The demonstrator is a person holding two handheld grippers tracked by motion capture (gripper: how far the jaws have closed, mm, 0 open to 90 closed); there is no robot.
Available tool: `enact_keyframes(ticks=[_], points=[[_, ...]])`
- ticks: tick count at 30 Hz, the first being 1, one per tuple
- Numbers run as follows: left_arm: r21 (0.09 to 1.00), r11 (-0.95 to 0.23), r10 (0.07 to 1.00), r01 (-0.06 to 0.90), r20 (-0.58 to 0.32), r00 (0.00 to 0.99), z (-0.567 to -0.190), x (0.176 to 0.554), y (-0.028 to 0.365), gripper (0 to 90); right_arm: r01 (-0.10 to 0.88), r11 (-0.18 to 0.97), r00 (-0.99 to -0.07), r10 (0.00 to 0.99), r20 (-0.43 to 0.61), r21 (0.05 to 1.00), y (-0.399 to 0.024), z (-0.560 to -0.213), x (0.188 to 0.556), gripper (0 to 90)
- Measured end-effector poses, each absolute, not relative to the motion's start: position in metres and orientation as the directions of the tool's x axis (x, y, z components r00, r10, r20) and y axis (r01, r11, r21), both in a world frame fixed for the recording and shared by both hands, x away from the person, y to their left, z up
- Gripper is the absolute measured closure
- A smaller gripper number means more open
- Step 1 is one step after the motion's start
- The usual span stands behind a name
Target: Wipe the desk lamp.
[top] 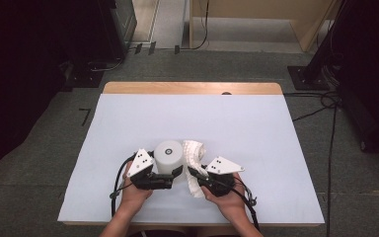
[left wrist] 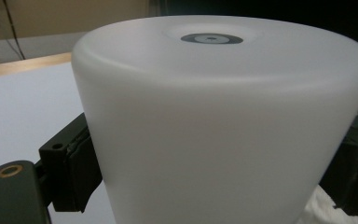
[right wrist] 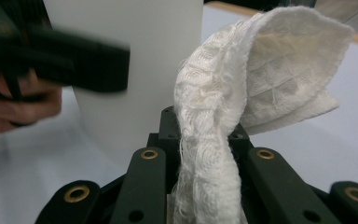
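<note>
A white cup [top: 170,157] is standing upside down on the desk [top: 128,123], toward the near edge, its flat base facing up; the left gripper [top: 170,176] is clamping it from the near left, jaws spread wide around the cup's wall, one black pad [left wrist: 77,168] pressing its side; just right of the cup, the right gripper [top: 195,174] is pinching a white cloth [top: 195,153], jaws drawn narrow on the fabric; the cloth is bunching up between them and arching toward the cup, its far end lying beside the cup's right side; in the right gripper view the cloth's folded corner [right wrist: 289,65] is hanging close to the cup's wall [right wrist: 144,70]; whether they touch I cannot tell.
</note>
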State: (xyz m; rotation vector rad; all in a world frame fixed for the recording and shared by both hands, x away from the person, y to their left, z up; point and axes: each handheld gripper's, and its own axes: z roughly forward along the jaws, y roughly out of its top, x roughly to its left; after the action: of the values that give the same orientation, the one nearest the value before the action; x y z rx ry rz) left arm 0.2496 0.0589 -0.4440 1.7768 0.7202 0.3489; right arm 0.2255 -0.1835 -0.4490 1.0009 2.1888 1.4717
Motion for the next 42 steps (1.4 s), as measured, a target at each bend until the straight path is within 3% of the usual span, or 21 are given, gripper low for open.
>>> enact_keyframes(ticks=[8,15,21,33,42], points=[[0.931,-0.219,0.600,0.292,-0.108,0.792,-0.447,0.249,0.049,8.8,0.264,0.200,-0.705,0.708,0.047,0.944,-0.195,-0.427,0.216,76.1],[0.946,-0.132,0.658,0.295,-0.139,0.740,-0.439,0.252,0.058,8.8,0.376,0.247,-0.689,0.719,0.091,0.893,-0.182,-0.458,0.217,76.2],[0.958,-0.084,0.753,0.275,-0.120,0.647,-0.439,0.250,0.061,8.8,0.390,0.236,-0.698,0.706,0.118,0.890,-0.166,-0.456,0.205,76.2],[0.954,-0.151,0.630,0.259,-0.109,0.769,-0.446,0.247,0.043,8.8,0.436,0.136,-0.639,0.743,0.199,0.890,-0.193,-0.454,0.228,76.2],[0.933,-0.267,0.580,0.241,-0.044,0.813,-0.455,0.248,0.035,8.8,0.316,0.150,-0.673,0.732,0.109,0.937,-0.207,-0.425,0.222,76.2]])
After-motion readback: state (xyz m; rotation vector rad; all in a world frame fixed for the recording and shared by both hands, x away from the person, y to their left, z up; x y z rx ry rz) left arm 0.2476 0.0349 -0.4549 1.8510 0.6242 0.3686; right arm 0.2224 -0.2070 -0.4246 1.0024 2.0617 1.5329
